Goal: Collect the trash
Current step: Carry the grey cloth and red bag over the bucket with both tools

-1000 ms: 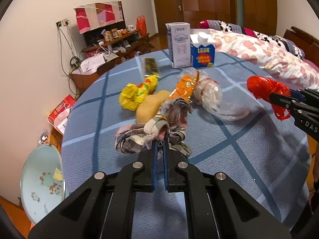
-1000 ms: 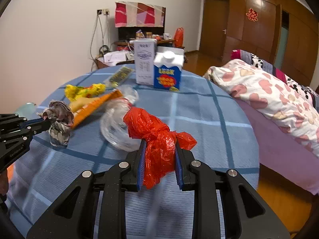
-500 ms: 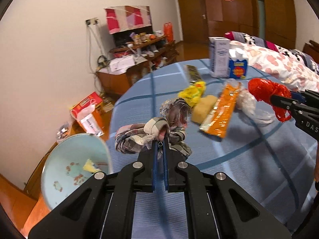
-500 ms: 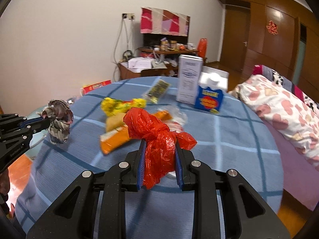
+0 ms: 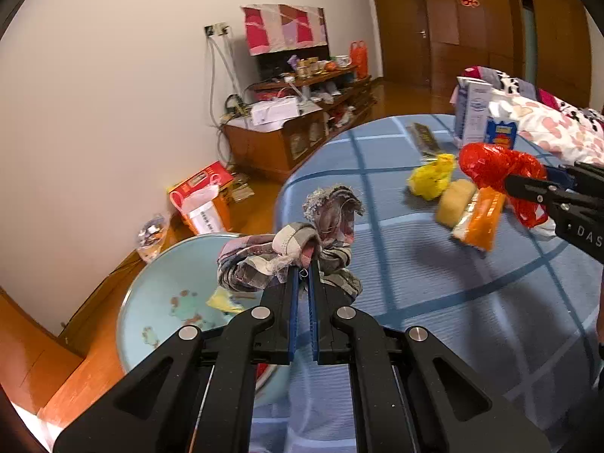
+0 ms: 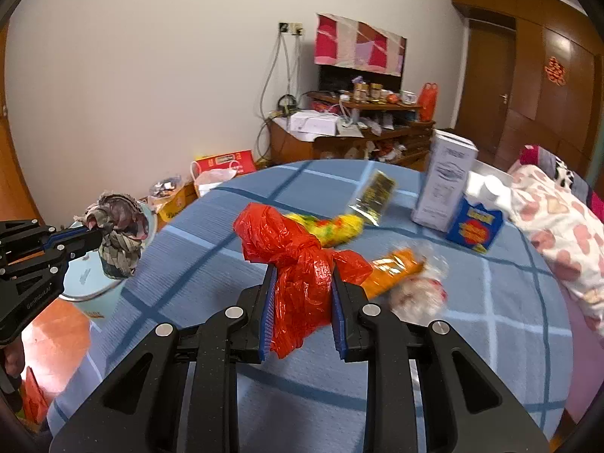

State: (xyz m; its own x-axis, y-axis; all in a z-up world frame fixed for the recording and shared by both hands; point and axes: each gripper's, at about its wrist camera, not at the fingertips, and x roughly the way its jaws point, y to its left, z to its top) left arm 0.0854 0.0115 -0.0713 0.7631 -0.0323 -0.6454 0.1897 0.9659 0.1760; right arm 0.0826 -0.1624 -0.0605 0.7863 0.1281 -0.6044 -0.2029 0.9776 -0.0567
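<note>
Right wrist, claw [image 6: 302, 283] pinching red bag [image 6: 298, 264], long axis upright.

Your left claw [image 5: 303, 270] is clamped on a crumpled plaid rag [image 5: 290, 249], held over the edge of the blue checked tabletop [image 5: 472, 302], with a pale blue basin [image 5: 158, 302] on the floor below it. At right, your right claw [image 5: 536, 188] grips a red plastic bag [image 5: 490, 166]. A yellow wrapper [image 5: 432, 175], a sponge [image 5: 455, 202] and an orange packet [image 5: 481, 219] lie on the cloth; two cartons [image 5: 473, 117] stand behind.
</note>
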